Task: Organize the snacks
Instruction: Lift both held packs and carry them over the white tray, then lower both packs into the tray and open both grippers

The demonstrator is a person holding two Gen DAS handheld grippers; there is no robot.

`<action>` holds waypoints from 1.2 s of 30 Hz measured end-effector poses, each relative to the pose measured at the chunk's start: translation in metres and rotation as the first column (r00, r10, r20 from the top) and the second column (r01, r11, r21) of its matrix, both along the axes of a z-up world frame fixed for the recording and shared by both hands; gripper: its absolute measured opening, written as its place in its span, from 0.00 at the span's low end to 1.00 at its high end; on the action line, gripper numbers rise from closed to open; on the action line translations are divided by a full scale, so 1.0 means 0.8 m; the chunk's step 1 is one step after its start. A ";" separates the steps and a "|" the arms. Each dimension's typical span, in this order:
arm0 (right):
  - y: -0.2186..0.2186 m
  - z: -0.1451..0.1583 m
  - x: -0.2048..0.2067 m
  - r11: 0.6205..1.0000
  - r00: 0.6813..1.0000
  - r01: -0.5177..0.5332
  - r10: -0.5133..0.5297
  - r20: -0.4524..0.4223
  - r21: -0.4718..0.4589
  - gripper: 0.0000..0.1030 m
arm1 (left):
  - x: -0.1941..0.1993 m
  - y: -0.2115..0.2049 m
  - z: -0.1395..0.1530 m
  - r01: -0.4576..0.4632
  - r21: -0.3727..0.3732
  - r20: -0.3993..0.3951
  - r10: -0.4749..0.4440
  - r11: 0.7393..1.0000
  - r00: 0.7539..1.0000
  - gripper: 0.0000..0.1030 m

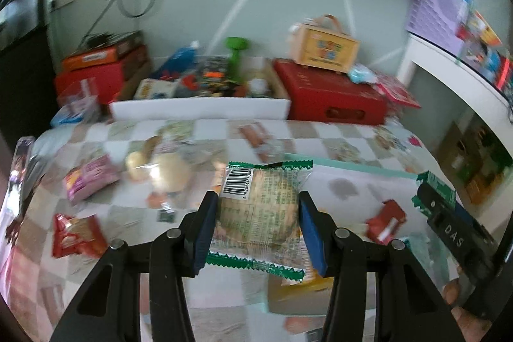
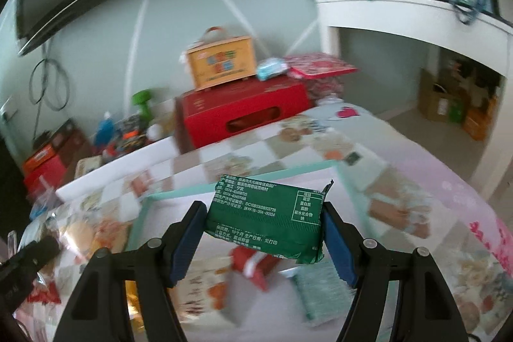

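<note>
Left fingers clamp a clear-wrapped pastry; right fingers clamp a green packet

Two tools are in view, the left tool and the right tool, each clamping one packet: one clear green-edged packet and one dark green packet. Behind the teal-rimmed tray, by the wall, stand one large red box, one yellow handled box on top of it, and one white tray beside it.
</note>
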State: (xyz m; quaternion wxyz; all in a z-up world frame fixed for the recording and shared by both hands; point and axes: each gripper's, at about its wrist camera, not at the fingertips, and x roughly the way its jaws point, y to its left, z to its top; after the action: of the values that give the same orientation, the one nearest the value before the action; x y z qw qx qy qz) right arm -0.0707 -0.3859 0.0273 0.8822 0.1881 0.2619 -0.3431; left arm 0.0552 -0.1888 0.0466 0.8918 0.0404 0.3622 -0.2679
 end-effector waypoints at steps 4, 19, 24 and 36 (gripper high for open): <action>-0.021 -0.007 -0.013 0.999 0.999 0.042 -0.042 -0.005 0.024 0.72 | -0.009 -0.037 -0.007 0.066 0.026 0.002 -0.066 0.997 0.998 0.50; -0.033 -0.039 0.003 0.996 0.998 0.015 -0.009 -0.060 0.084 0.72 | -0.034 -0.116 -0.048 0.185 0.135 -0.019 -0.184 0.973 0.983 0.50; -0.037 -0.041 0.004 0.995 0.998 0.023 -0.016 -0.065 0.096 0.72 | -0.033 -0.117 -0.048 0.183 0.132 -0.025 -0.181 0.974 0.983 0.50; -0.036 -0.044 0.007 0.996 0.997 0.027 -0.021 -0.069 0.090 0.79 | -0.024 -0.102 -0.041 0.132 0.119 -0.026 -0.130 0.984 0.991 0.70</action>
State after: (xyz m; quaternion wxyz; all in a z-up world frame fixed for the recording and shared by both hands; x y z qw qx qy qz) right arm -0.0653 -0.4147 -0.0075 0.8590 0.2194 0.3050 -0.3477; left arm 0.0363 -0.2703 0.0141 0.8650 0.1154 0.3823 -0.3039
